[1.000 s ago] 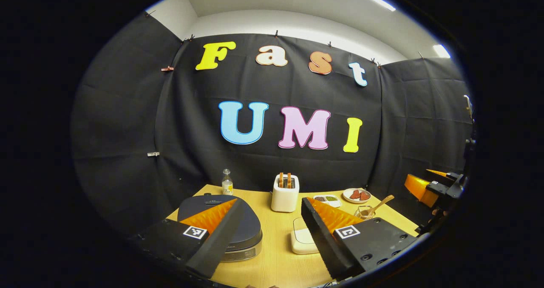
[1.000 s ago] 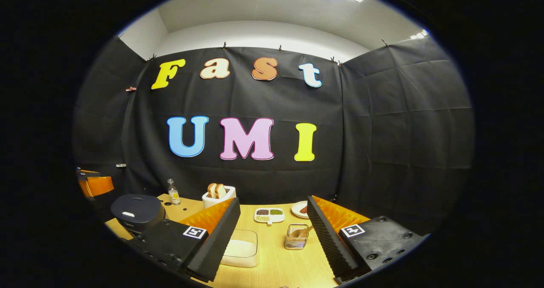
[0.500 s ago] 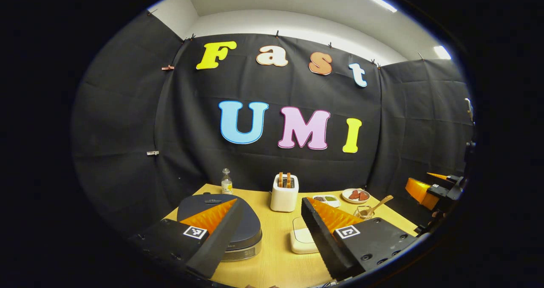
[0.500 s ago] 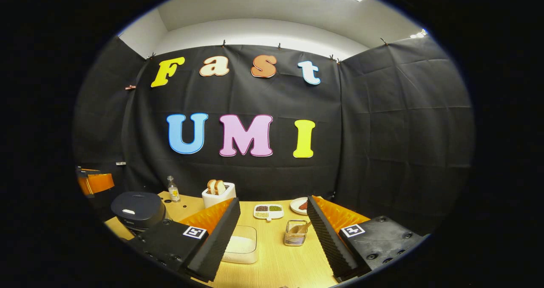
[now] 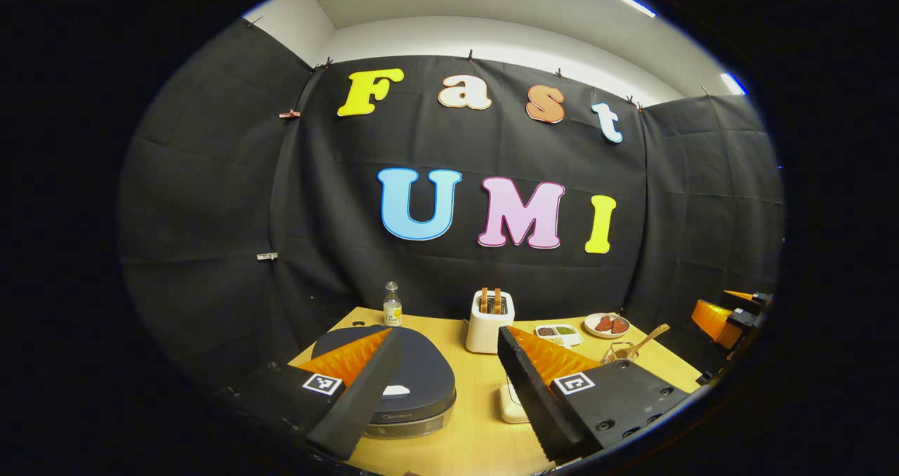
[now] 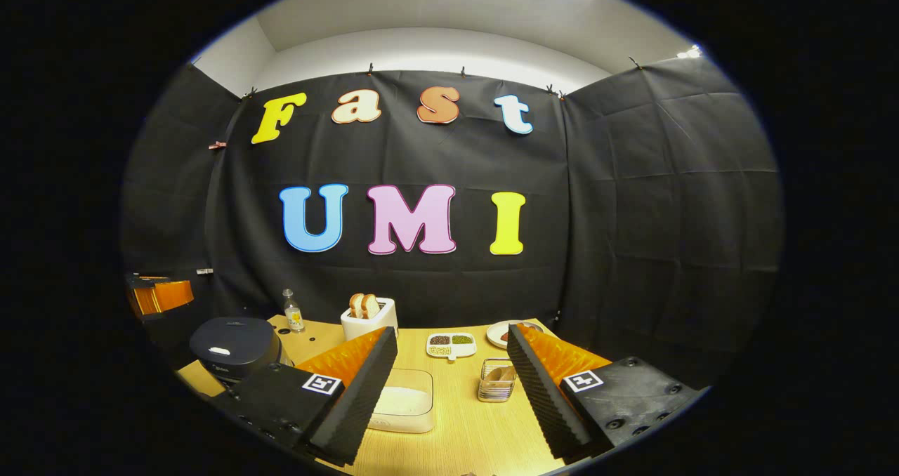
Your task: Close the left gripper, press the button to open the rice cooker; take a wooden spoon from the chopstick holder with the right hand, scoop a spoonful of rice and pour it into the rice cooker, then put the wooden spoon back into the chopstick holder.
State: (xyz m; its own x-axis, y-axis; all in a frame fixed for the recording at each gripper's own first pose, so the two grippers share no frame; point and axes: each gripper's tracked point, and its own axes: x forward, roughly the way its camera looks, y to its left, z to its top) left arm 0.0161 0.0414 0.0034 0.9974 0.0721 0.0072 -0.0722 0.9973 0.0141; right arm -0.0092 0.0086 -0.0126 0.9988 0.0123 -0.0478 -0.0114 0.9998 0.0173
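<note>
In the left gripper view, the left gripper [image 5: 442, 385] hovers above the near edge of the wooden table [image 5: 470, 441] with its two fingers spread wide apart and nothing between them. Taking the one white toaster [image 5: 489, 327] as the landmark: the one dark rice cooker [image 5: 411, 385] sits nearer than the toaster and to its left, its lid down, partly behind the left finger. One small bottle [image 5: 392, 305] stands left of the toaster toward the back wall. Two slices stick up from the toaster's slots. To the toaster's right lie one small divided dish [image 5: 558, 333] and, beyond that, one round plate [image 5: 607, 324] with reddish pieces. Nearer than the plate stands the one chopstick holder [image 5: 618, 353], with one wooden spoon [image 5: 650, 338] leaning out of it to the right. One rice container [image 5: 511, 404] peeks out in front of the toaster beside the right finger. The right gripper [image 5: 727, 314] shows far right of the toaster. In the right gripper view, the right gripper [image 6: 453, 392] has its two fingers held wide apart, empty. The toaster [image 6: 366, 318] stands at the back; the rice cooker [image 6: 235, 346] and bottle [image 6: 292, 312] are to its left, the left gripper [image 6: 158, 295] farther left. The divided dish [image 6: 451, 344] and plate [image 6: 500, 333] are to its right. Nearer than the toaster sit the clear rice container [image 6: 406, 409] and, right of it, the wire chopstick holder [image 6: 496, 385].
</note>
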